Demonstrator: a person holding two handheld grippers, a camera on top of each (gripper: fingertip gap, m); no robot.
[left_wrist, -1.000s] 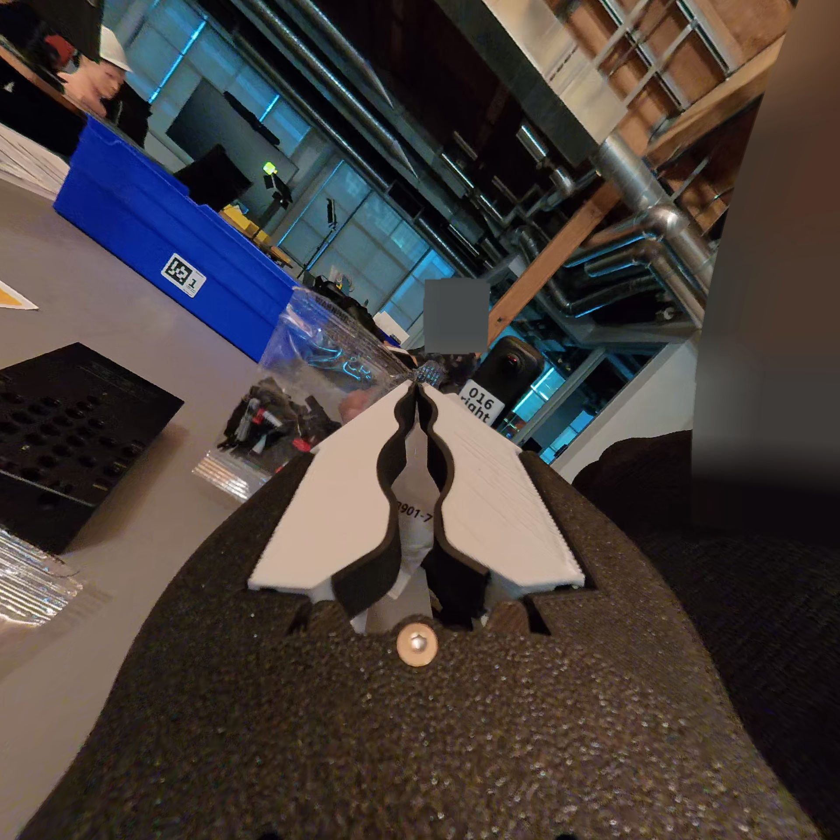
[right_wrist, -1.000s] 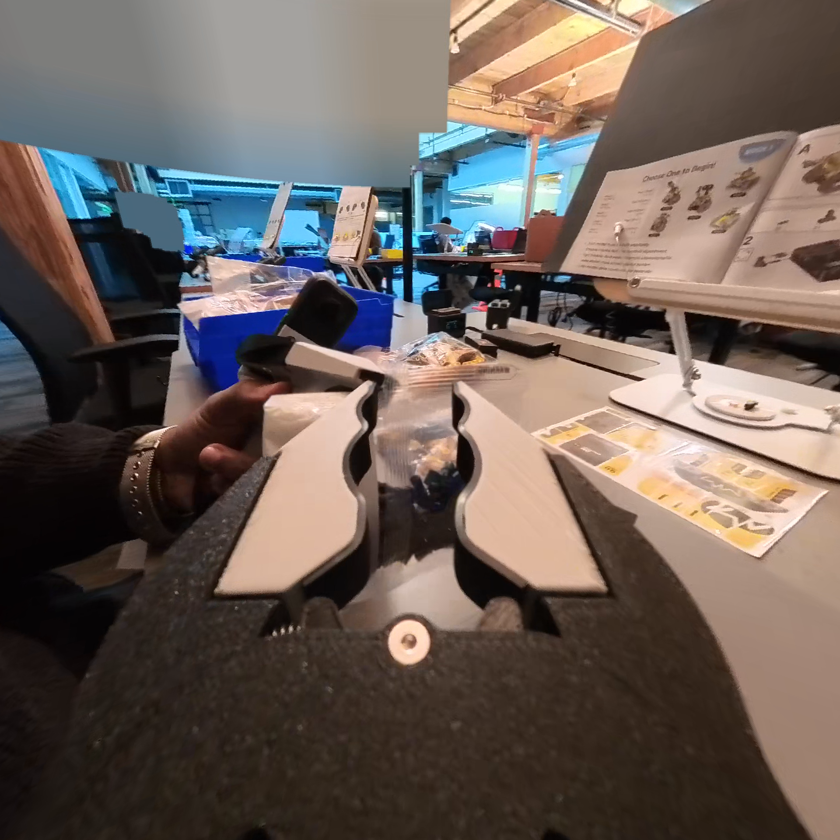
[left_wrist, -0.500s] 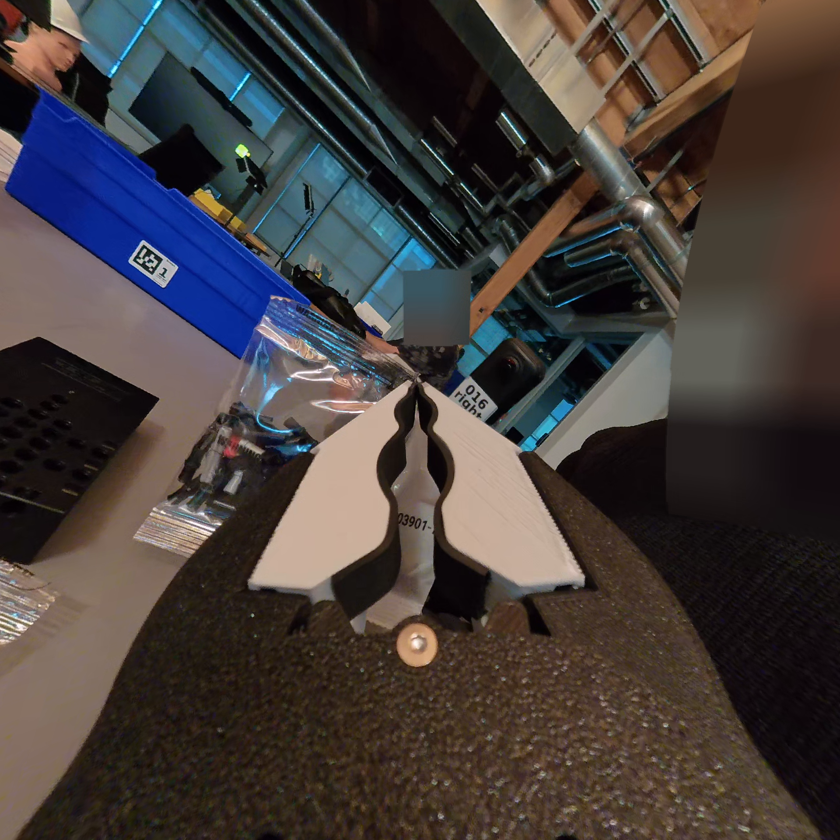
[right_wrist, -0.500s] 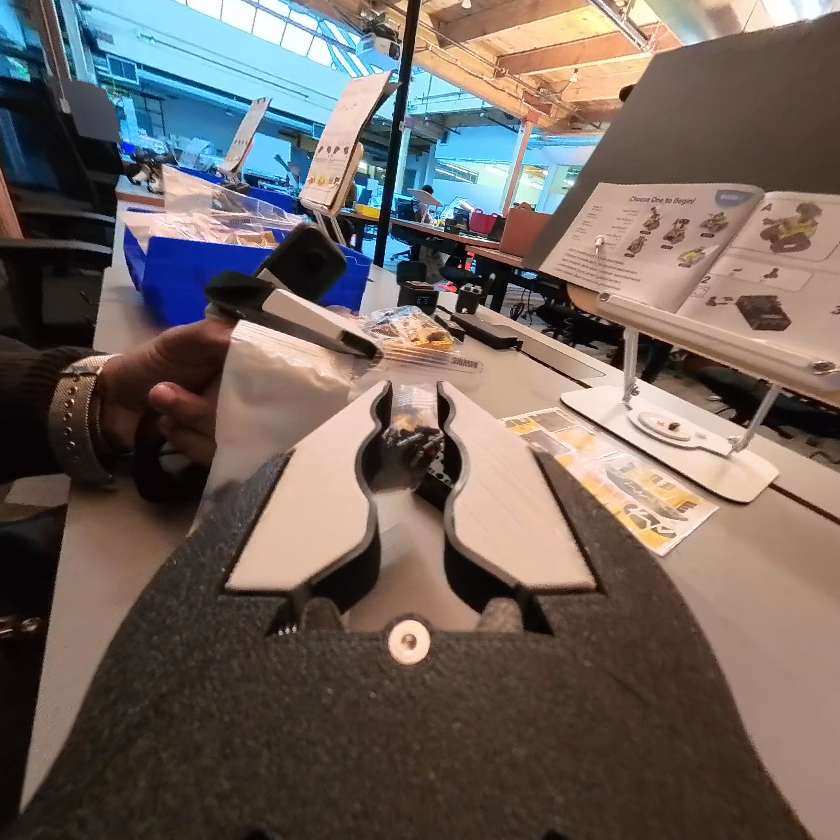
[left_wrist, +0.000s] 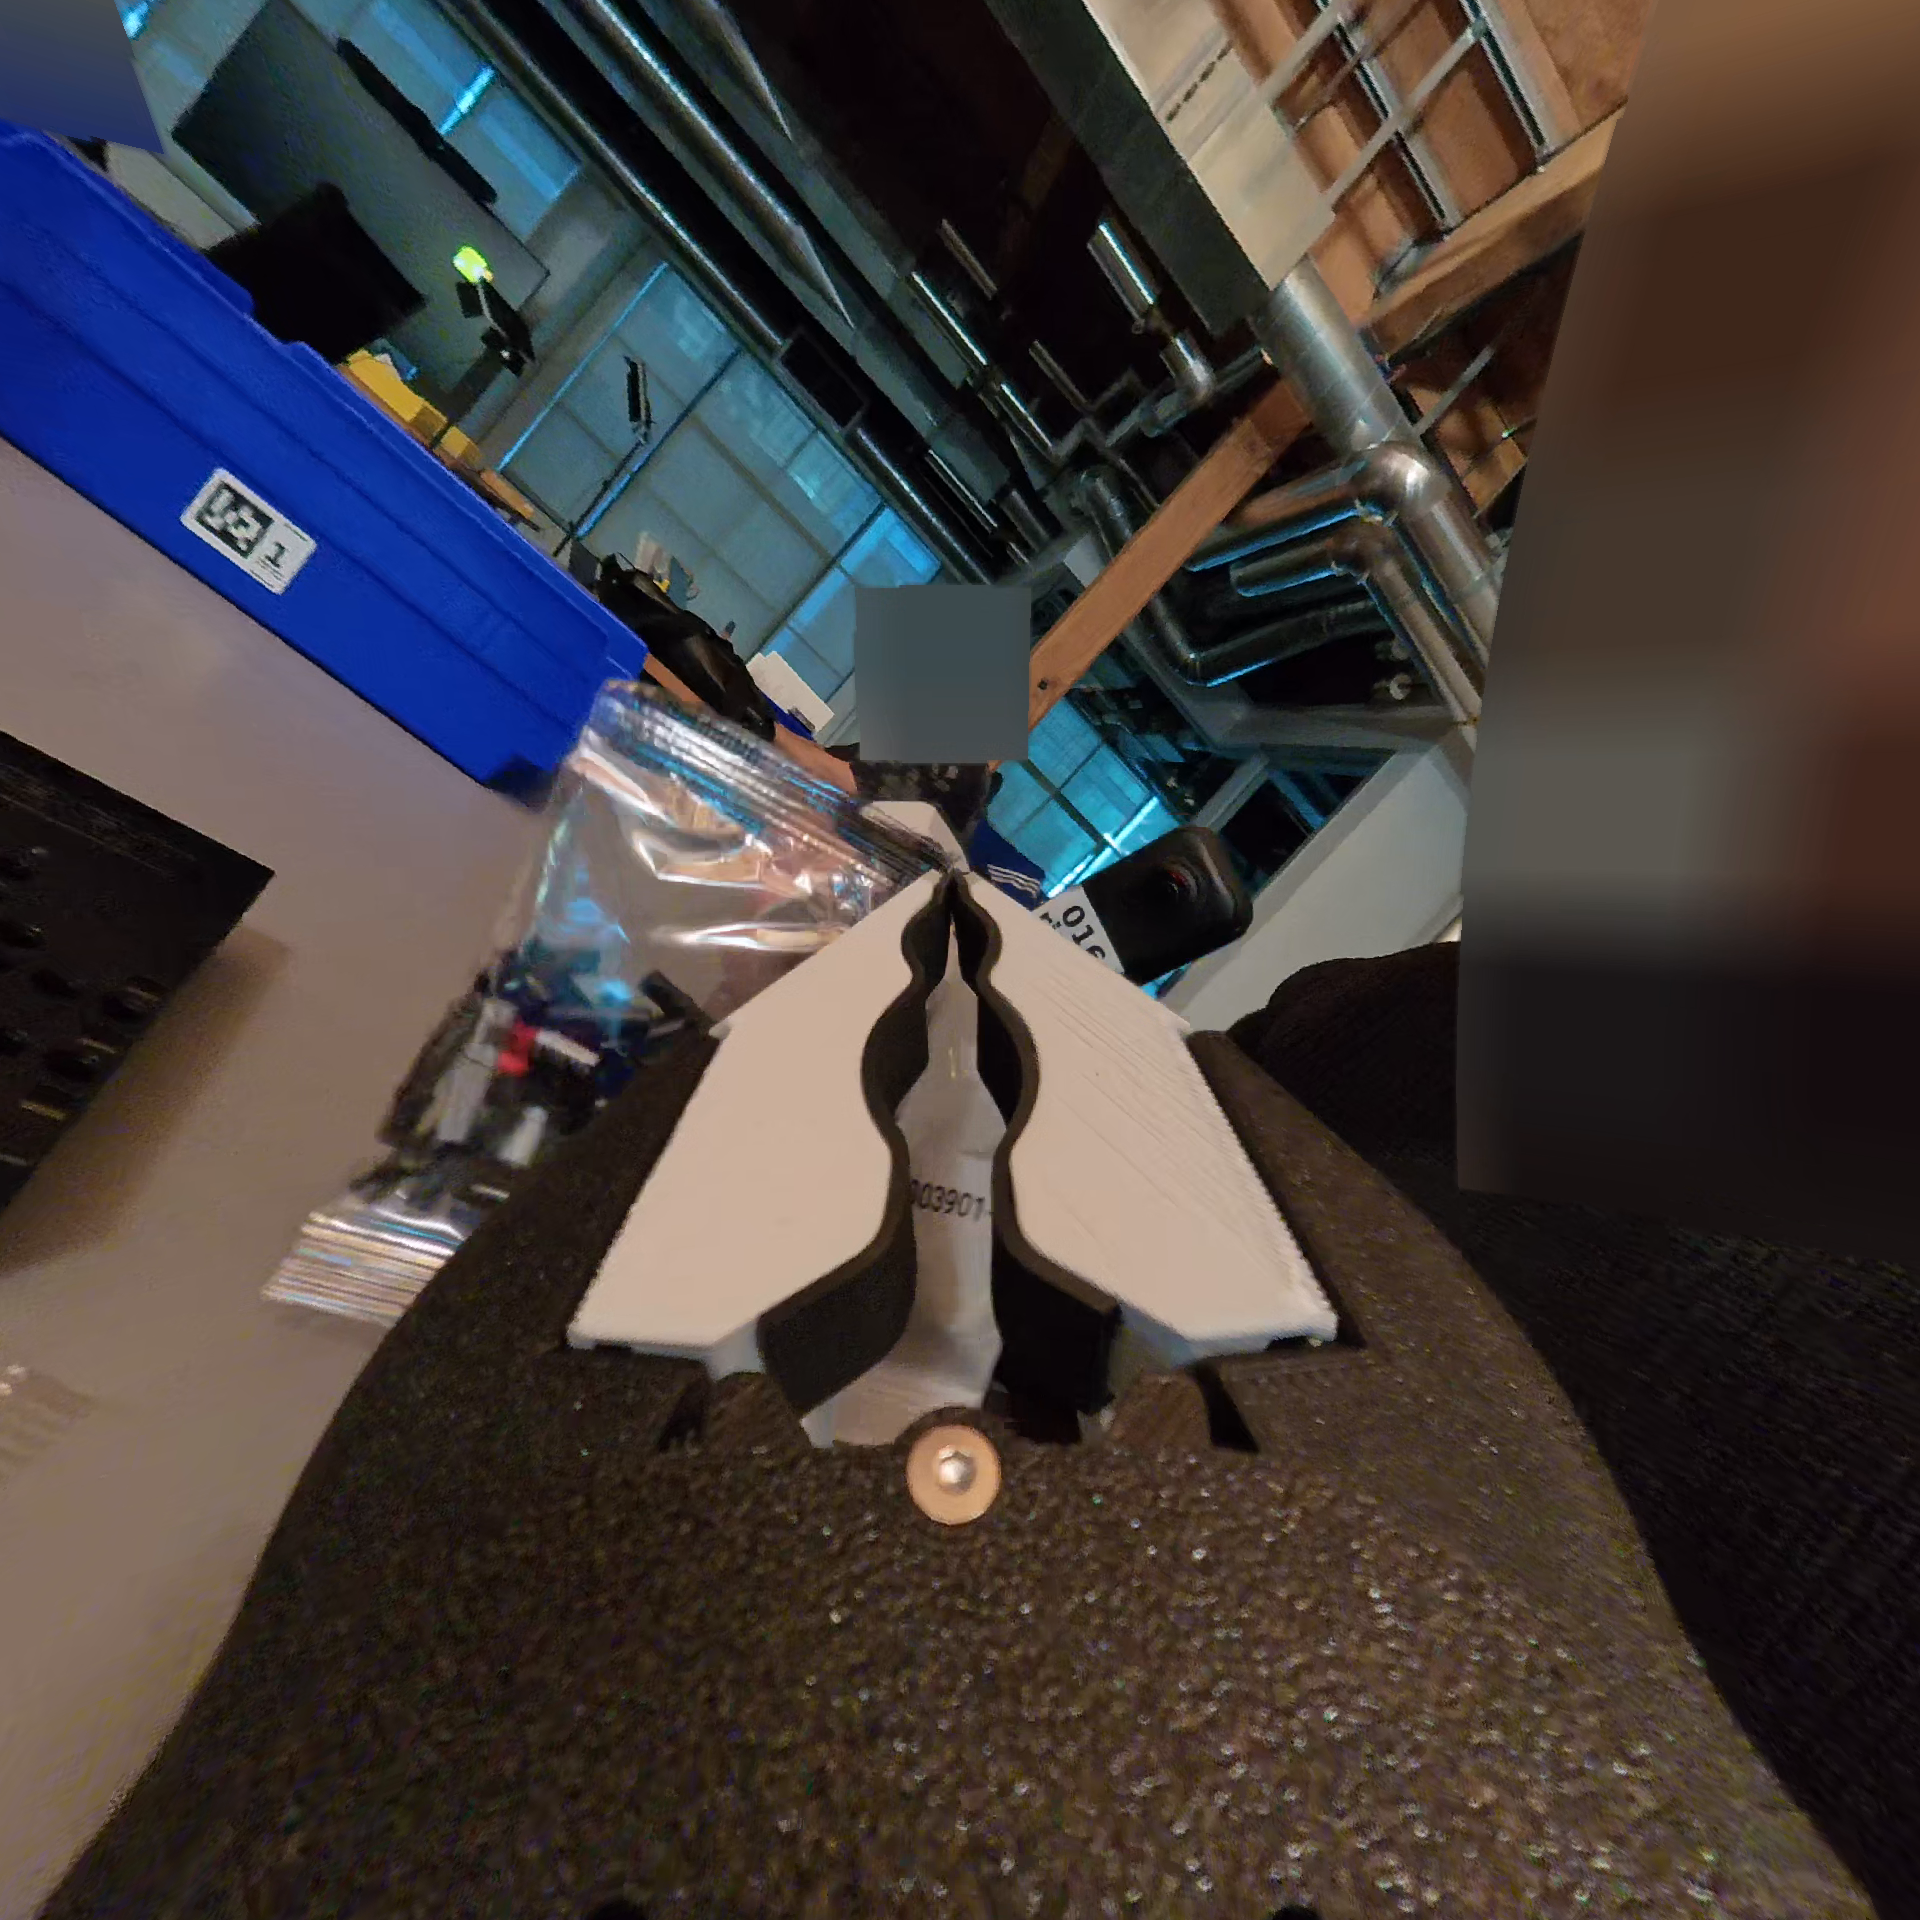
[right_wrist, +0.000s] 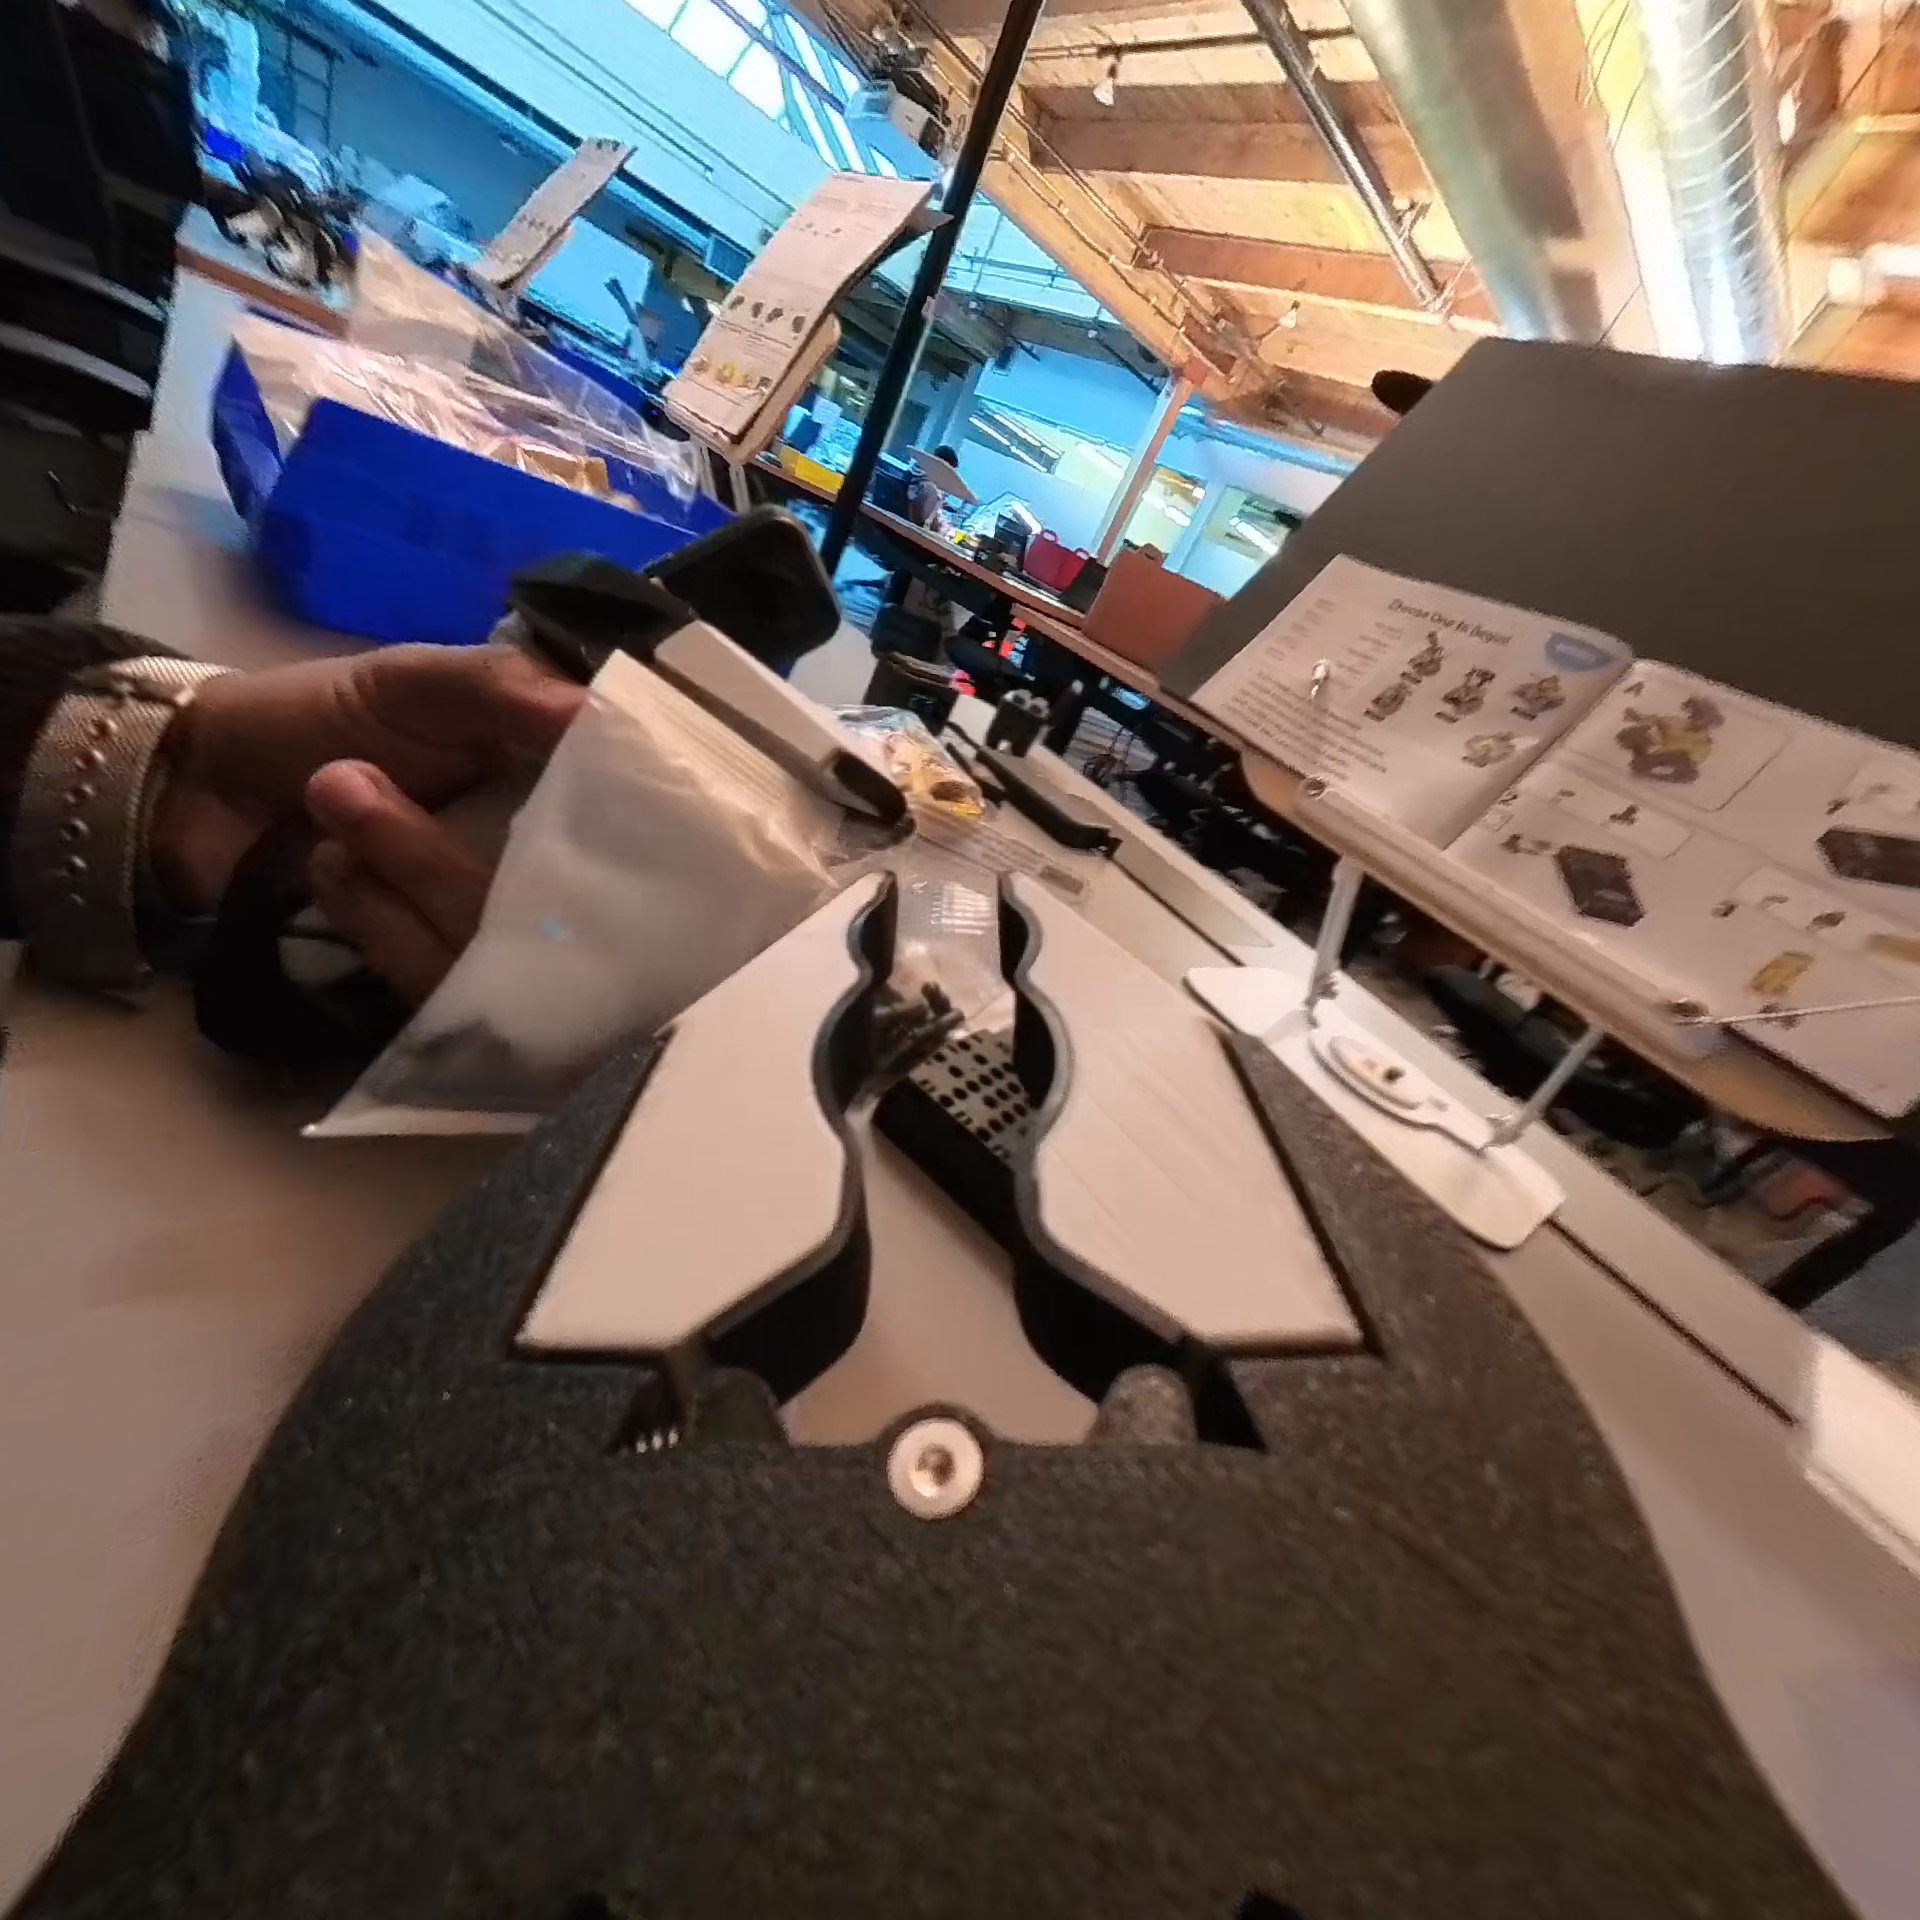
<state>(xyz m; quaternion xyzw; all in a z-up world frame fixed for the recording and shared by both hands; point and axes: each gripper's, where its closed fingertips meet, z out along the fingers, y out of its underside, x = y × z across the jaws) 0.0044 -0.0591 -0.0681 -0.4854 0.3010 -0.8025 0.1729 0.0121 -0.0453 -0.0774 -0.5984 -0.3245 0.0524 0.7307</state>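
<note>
- Left wrist view: left gripper (left_wrist: 954, 883) had its jaws closed on the white edge of a clear plastic bag (left_wrist: 665, 935); the bag hung left of centre, small dark parts inside, lower end on the grey surface (left_wrist: 156, 748). Blue bin (left_wrist: 312, 499) upper left, black perforated box (left_wrist: 94, 956) at left edge.
- Right wrist view: right gripper (right_wrist: 948, 888) had its jaws parted, the bag's strip (right_wrist: 951, 914) between the tips; contact unclear. Hand (right_wrist: 343, 790) at left held the other gripper. Booklet stand (right_wrist: 1558, 831) at right.
</note>
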